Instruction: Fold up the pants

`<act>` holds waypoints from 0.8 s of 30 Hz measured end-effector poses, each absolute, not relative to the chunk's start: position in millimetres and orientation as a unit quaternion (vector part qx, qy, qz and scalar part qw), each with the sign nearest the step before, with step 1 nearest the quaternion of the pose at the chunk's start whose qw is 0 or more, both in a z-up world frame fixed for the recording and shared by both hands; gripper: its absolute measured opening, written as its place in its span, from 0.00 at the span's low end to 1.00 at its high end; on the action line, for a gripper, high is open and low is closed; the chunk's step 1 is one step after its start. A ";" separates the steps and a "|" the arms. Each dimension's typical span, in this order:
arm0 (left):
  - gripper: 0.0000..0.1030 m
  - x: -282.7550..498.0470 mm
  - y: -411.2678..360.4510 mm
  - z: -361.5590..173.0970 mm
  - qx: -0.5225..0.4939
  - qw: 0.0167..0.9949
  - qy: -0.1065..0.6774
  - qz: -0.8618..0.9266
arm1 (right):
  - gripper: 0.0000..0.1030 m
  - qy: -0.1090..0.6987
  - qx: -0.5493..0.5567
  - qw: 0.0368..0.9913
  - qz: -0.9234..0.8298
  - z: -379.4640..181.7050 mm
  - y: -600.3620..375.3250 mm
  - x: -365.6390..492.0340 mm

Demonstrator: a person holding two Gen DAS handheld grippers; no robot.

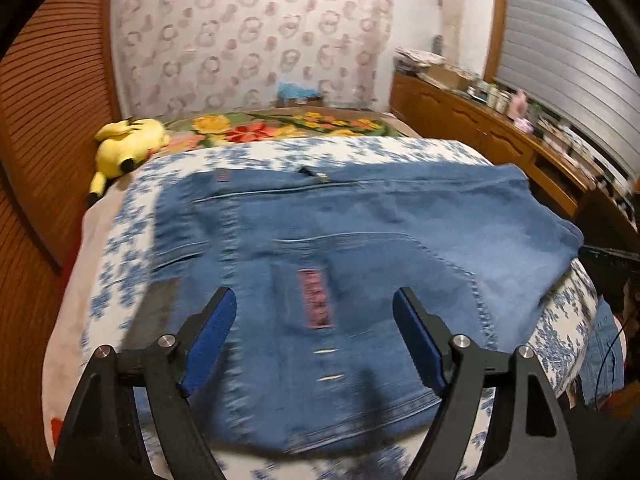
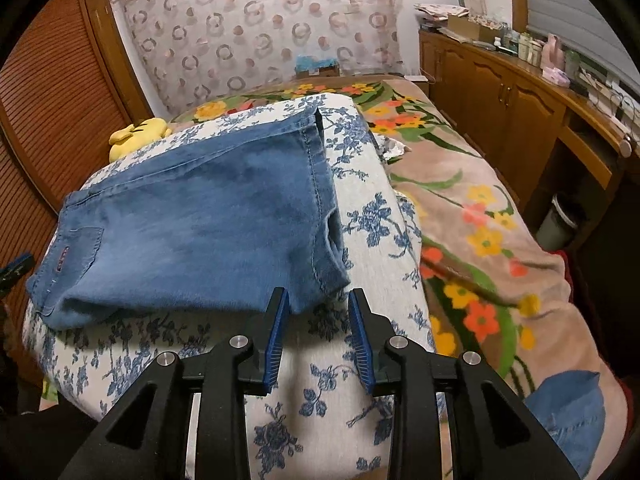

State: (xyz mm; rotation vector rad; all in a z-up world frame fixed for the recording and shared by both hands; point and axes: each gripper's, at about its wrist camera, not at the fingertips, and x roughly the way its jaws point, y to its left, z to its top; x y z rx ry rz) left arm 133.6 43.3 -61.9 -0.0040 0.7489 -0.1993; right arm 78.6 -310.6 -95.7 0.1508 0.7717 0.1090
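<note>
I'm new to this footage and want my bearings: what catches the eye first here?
The blue jeans, already folded, lie on the blue-flowered cover in the middle of the bed. Both grippers hover open and hold nothing: the left gripper over the waist end, the right gripper at the jeans' near corner. A yellow plush toy lies at the bed's far left.

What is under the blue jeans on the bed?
The jeans lie on a white cover with blue flowers. Under that cover, a blanket with orange and yellow flowers sticks out. The part of the cover right beneath the jeans is hidden.
</note>
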 end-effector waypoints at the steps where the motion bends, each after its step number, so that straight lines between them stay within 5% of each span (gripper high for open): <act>1: 0.79 134.8 39.1 -63.0 0.000 0.925 0.367 -0.101 | 0.31 0.377 0.076 0.922 0.052 -97.2 -310.8 79.2; 13: 0.79 145.3 5.8 -77.1 0.000 0.911 0.389 -0.134 | 0.30 0.355 0.095 0.929 0.041 -95.4 -307.1 89.2; 15: 0.79 145.6 1.7 -76.6 0.001 0.911 0.388 -0.138 | 0.08 0.349 0.083 0.932 0.043 -92.9 -302.5 87.3; 24: 0.79 143.0 4.7 -67.9 -0.009 0.915 0.379 -0.136 | 0.06 0.292 0.047 0.946 0.129 -49.6 -262.6 86.8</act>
